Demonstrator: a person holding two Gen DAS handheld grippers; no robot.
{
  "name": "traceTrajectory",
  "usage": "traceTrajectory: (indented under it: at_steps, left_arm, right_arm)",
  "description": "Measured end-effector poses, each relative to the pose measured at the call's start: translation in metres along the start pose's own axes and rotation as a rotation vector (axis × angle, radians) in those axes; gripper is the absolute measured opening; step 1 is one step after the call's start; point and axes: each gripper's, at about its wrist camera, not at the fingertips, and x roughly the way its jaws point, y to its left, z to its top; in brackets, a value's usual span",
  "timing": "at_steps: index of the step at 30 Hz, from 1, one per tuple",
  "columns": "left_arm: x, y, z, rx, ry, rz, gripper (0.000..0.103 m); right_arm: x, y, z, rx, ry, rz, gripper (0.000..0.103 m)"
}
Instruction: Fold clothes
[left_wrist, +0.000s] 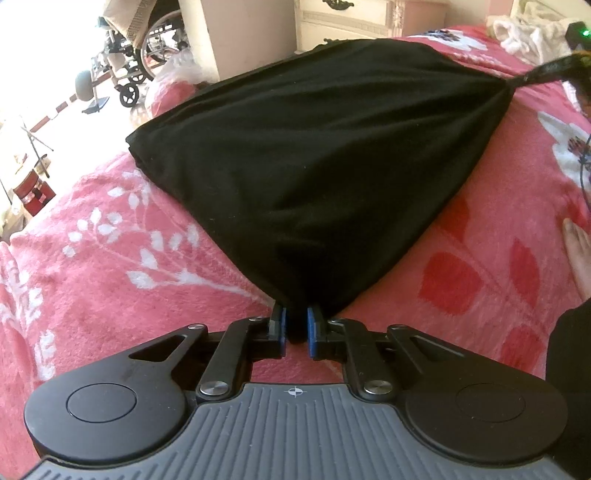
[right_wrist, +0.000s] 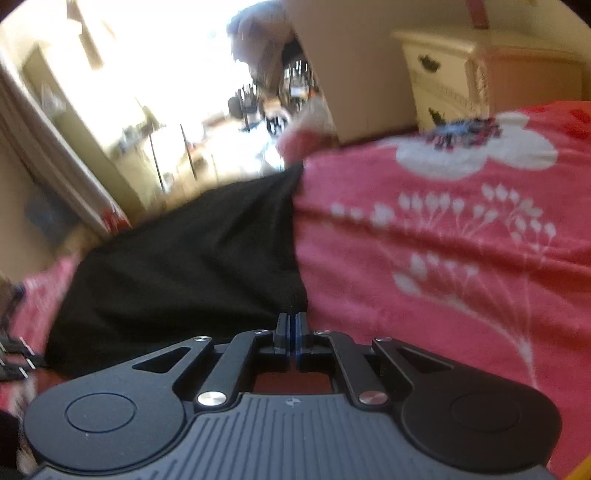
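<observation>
Black garment (left_wrist: 314, 155) is spread on the pink blanket (left_wrist: 110, 240); its corners are pinched by both left gripper (left_wrist: 296, 326) and right gripper (right_wrist: 292, 328) jaws.

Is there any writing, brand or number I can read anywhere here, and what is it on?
No readable words or numbers anywhere.
Crosshair mark, no letters: on the left gripper body, and fainter on the right gripper.
Red box on the floor: any print too small to read.
Pink blanket and black cloth: no text, only a flower pattern on the blanket.
</observation>
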Motion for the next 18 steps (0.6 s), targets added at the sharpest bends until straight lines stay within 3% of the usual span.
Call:
traceTrajectory:
  at_steps: [5,10,12,15,18]
  left_arm:
    - [-0.004,0.009,-0.006,-0.042,0.012,-0.020,0.013]
    - [-0.013,0.018,-0.020,-0.090,0.033,0.013,0.013]
    - [-0.020,0.022,-0.022,-0.141,0.038,0.040,0.013]
    - [-0.031,0.027,-0.026,-0.235,0.034,0.074,0.014]
    - [-0.043,0.032,-0.029,-0.376,-0.010,0.019,0.020]
  right_arm:
    - [-0.005,-0.030,-0.014,0.248,-0.032,0.019,0.006]
    - [-0.037,-0.058,-0.041,0.484,-0.082,0.015,0.009]
    - [-0.050,-0.056,-0.053,0.529,-0.096,0.026,0.010]
    - [-0.059,-0.046,-0.068,0.576,-0.103,0.056,0.022]
    - [-0.058,-0.032,-0.079,0.624,-0.099,0.105,0.026]
